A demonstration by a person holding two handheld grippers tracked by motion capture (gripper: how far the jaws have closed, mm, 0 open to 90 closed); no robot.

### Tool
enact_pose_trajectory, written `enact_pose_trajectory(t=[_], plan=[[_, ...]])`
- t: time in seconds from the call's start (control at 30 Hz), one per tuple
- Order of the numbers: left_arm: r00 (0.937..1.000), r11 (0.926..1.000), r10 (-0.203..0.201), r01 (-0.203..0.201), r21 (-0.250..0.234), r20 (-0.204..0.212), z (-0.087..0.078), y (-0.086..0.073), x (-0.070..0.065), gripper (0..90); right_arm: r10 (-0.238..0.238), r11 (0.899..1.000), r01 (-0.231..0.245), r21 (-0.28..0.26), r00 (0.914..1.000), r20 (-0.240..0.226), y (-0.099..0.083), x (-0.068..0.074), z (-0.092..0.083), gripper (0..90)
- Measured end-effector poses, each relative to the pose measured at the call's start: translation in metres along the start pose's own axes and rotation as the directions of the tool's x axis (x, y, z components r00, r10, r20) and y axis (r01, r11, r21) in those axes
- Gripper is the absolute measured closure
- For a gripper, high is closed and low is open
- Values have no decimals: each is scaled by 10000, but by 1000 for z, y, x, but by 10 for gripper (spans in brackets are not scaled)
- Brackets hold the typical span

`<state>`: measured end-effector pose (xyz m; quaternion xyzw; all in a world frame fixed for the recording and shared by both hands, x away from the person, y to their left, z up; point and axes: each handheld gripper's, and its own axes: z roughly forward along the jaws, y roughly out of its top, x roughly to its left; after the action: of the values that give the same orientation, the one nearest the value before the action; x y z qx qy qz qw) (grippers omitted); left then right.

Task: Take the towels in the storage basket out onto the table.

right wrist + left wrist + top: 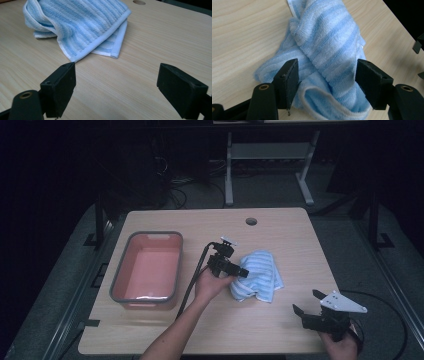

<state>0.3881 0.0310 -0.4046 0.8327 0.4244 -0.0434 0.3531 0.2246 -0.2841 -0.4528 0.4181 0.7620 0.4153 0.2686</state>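
Blue and white stripes, soft terry: this is the towel (257,275), and it lies crumpled near the middle of the table (280,227), a little toward 3 o'clock from the centre. The pink tub (148,266) stands well apart from it, at 9 o'clock, and it looks empty.

My left gripper (327,80) is right at the towel. Its jaws are spread wide, and a thick fold of the cloth sits between them; the left jaw seems to touch the fabric, the right one is just beside it, but nothing is pinched yet. In the left gripper view the long fold of the towel runs away from me, from 6 o'clock up to 12 o'clock, so it passes straight through the gap between the jaws.

My right gripper (116,90) is also spread and holds nothing. It hovers over bare wood near the table's edge at 5 o'clock, and the towel lies from it toward 11 o'clock, well apart.

I judge the left hand (212,285) is the nearer one, and it has only to close on the fold.
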Motion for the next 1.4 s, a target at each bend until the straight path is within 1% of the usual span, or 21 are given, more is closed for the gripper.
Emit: enact_pose_trajectory(t=[0.13, 0.17, 0.23, 0.27, 0.37, 0.4, 0.5, 0.53, 0.6, 0.7, 0.77, 0.8, 0.87, 0.97, 1.03, 1.07, 1.1, 1.17, 1.27, 1.33, 1.4], plan=[[9998, 9998, 211, -211, 19, 5, -7, -2, 1, 333, 27, 10000, -27, 9, 10000, 1, 0, -1, 1, 151], [9998, 9998, 203, -203, -87, -14, -8, -3, 1, 334, 30, 10000, -30, 12, 10000, -2, 0, -1, 1, 151], [9997, 9997, 251, -251, -50, -14, -9, -4, 2, 334, 38, 10000, -38, 17, 10000, -3, 0, -1, 1, 151], [9998, 9997, 187, -186, -166, 48, -11, -5, 3, 334, 46, 10000, -46, 33, 10000, -3, 0, -1, 1, 151], [9997, 9994, 237, -234, -271, 83, -17, -7, 5, 333, 33, 10000, -33, 40, 10000, 15, 0, -1, 1, 151], [9997, 9991, 214, -210, -381, 97, -20, -8, 4, 333, 42, 10000, -42, 39, 10000, 14, 0, -1, 1, 151], [9991, 9983, 419, -418, -400, 28, -26, -10, 4, 331, 55, 10000, -55, 38, 10000, 34, 0, -1, 1, 151], [9992, 9980, 384, -380, -500, 58, -28, -11, 3, 330, 69, 10000, -69, 51, 10000, 29, 0, -1, 1, 151], [9992, 9977, 405, -401, -543, 62, -32, -13, 3, 329, 36, 10000, -36, 56, 10000, 31, 0, -1, 1, 151], [9988, 9971, 493, -490, -579, 34, -36, -17, 4, 325, 23, 10000, -24, 72, 10000, 38, 0, 0, 2, 151], [9981, 9972, 611, -613, -426, -54, -38, -20, 7, 324, 12, 10000, -12, 74, 10000, 44, 0, 0, 1, 151], [9987, 9976, 512, -515, -466, -67, -38, -22, 8, 320, 9, 10000, -10, 75, 10000, 56, 0, 0, 1, 151], [9989, 9975, 471, -470, -524, -11, -40, -25, 10, 319, 12, 10000, -13, 92, 10000, 63, 0, -1, 1, 151], [9984, 9972, 569, -569, -490, -24, -43, -29, 12, 319, -11, 9999, 10, 102, 10000, 79, -1, -1, 2, 151], [9989, 9971, 464, -461, -600, 31, -44, -31, 11, 319, 23, 9999, -24, 121, 10000, 79, -1, 0, 2, 151], [9985, 9968, 549, -545, -587, 46, -45, -31, 12, 319, 10, 9999, -11, 127, 10000, 76, -1, 0, 2, 151], [9988, 9966, 487, -480, -675, 89, -45, -32, 10, 319, 13, 9999, -14, 140, 10000, 77, -1, 0, 2, 151], [9983, 9961, 581, -577, -674, 52, -46, -33, 10, 319, 19, 9999, -21, 164, 10000, 91, -1, 0, 3, 151], [9982, 9954, 576, -563, -778, 152, -48, -35, 7, 316, 35, 9999, -36, 159, 9999, 115, -1, 0, 3, 151], [9976, 9947, 676, -665, -779, 118, -49, -37, 5, 316, 36, 9999, -38, 158, 9999, 126, -1, 0, 3, 151], [9972, 9945, 730, -715, -761, 172, -50, -39, 4, 313, 9, 9998, -11, 182, 9999, 125, -1, -1, 3, 151]])
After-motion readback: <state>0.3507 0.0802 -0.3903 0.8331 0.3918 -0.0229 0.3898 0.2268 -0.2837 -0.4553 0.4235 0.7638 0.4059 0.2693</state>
